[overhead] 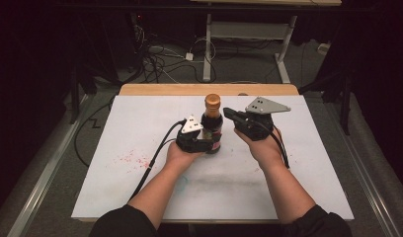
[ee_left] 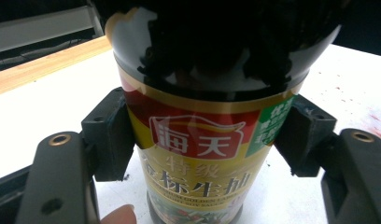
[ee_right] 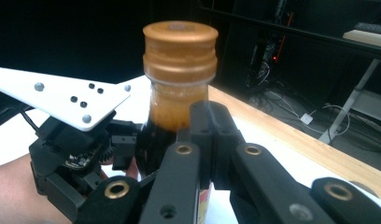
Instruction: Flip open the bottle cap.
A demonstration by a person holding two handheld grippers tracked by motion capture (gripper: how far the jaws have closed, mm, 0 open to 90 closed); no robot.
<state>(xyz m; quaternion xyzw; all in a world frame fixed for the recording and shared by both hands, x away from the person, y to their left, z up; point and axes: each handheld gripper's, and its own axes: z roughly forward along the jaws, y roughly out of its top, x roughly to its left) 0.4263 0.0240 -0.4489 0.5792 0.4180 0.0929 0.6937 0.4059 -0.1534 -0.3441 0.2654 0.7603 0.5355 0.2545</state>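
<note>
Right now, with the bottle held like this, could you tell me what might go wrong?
1. The left gripper clamps the bottle low on its glossy label; twisting the cap could make it slip or tip.
2. The right gripper sits shut beside the neck, below the cap; a nudge could topple the bottle.

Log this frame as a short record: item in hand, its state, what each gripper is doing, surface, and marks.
item: soy sauce bottle, dark liquid, red and yellow label
cap: gold screw cap, on
bottle pose: upright on the white table
left gripper: jaws clamped on either side of the bottle's labelled body
right gripper: jaws shut, at the bottle's neck below the cap; cannot tell whether it touches
marks: red speckles on the table to the left of the left hand
beyond the table: cables on the floor
</note>
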